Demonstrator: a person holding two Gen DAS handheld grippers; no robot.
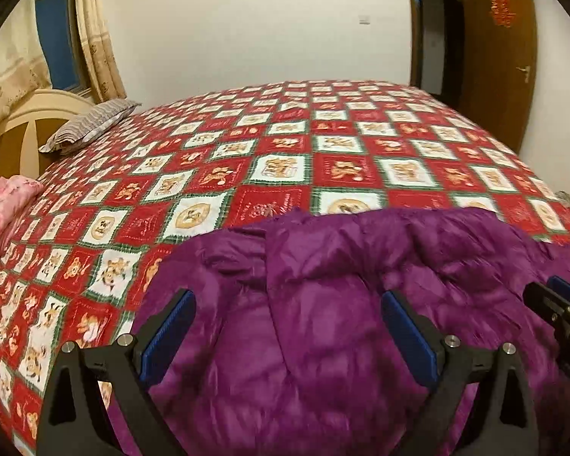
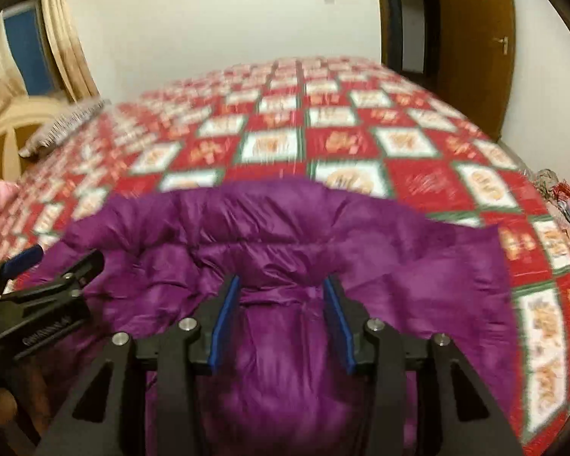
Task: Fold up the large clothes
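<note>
A large purple padded jacket (image 1: 323, 304) lies bunched on the near edge of the bed; it also shows in the right wrist view (image 2: 285, 235). My left gripper (image 1: 287, 300) is wide open above the jacket, with purple fabric between its blue-padded fingers (image 1: 406, 326) but not pinched. My right gripper (image 2: 281, 285) is open at a narrower gap, with a puffed fold of the jacket sitting between its fingers (image 2: 228, 304). The right gripper shows at the right edge of the left wrist view (image 1: 562, 304). The left gripper shows at the left of the right wrist view (image 2: 45, 266).
The bed (image 1: 323, 144) carries a red, white and green checked quilt. A striped pillow (image 1: 91, 125) lies at its far left by the headboard (image 1: 22, 125). Pink fabric (image 1: 3, 205) lies at the left edge. A brown door (image 1: 494, 45) stands at the back right.
</note>
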